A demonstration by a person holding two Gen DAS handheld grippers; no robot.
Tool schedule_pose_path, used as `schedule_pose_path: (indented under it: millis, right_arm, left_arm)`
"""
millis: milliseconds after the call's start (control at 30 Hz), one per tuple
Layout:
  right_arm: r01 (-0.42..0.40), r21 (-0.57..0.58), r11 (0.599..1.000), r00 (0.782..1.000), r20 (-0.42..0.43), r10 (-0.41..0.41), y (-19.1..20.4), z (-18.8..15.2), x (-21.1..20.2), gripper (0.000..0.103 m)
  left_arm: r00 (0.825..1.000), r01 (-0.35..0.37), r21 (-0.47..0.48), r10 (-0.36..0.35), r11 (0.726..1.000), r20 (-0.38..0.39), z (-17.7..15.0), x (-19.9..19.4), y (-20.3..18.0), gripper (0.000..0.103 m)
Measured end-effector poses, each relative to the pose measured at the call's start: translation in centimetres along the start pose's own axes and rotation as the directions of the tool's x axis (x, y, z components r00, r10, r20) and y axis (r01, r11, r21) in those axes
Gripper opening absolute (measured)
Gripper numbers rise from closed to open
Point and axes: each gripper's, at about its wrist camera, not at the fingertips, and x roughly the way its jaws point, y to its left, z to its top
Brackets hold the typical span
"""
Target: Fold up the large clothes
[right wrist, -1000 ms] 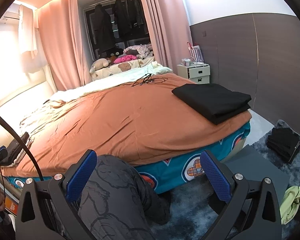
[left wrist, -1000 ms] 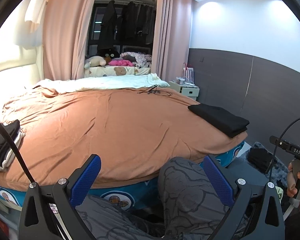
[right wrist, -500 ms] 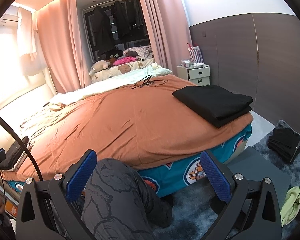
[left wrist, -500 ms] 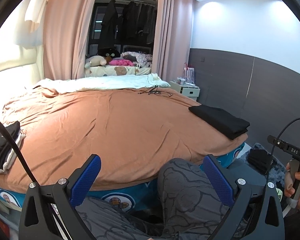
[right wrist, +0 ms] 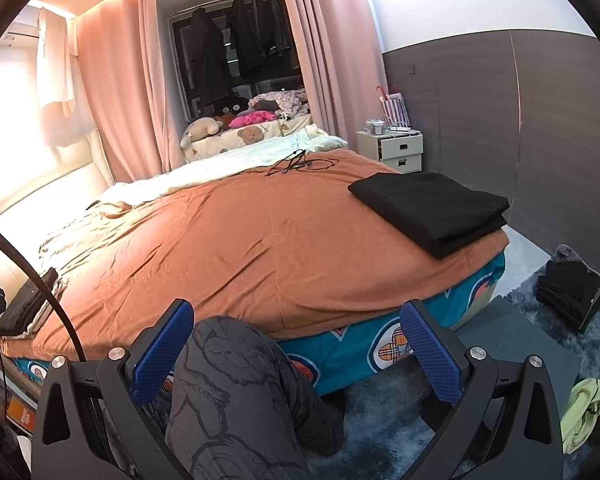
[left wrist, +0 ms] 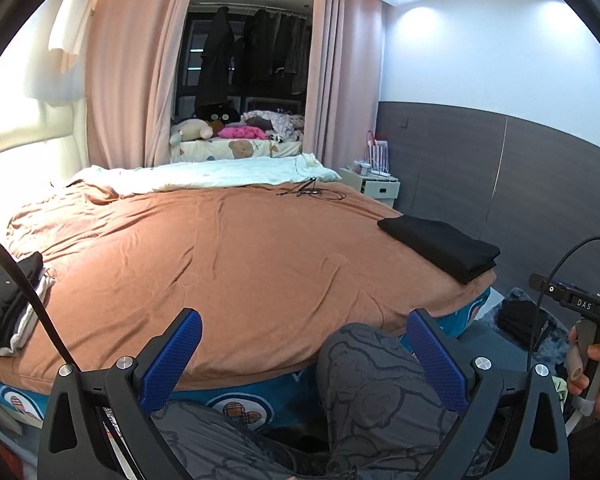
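Little has shifted since the earlier frames; both views are raised slightly.
Left gripper [left wrist: 302, 342] and right gripper [right wrist: 296, 334] are held wide apart, empty; folded black garment [right wrist: 430, 206] lies at the bed [right wrist: 240, 240] corner, its far side hidden.

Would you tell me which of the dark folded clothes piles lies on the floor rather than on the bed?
The black stack on the grey rug, right of the bed; the large black folded garment and the small pile both rest on the orange cover.
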Motion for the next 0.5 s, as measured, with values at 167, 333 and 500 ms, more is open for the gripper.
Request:
schedule_pose_path:
  millis: [167,333,500]
  right_arm:
    - [-0.002,0.002,1.0,1.0,0.0,0.002,-0.15,0.24,-0.2,0.103]
    - [-0.005,-0.003,1.0,1.0,0.003,0.005,-0.17,0.28,-0.42,0.103]
    - [-0.01,-0.003,1.0,1.0,0.008,0.01,-0.31,0.23,-0.62,0.103]
  left_arm:
    - [1.0,0.0,0.001,0.0,1.0,0.004,0.07,-0.14,-0.02,0.103]
    - [1.0,-0.001,0.0,0.001,1.0,0.011,-0.01,-0.57,-0.11,0.103]
    - [1.0,-0.002,-0.001,0.002,1.0,0.018,0.09,-0.97,-0.09,0.103]
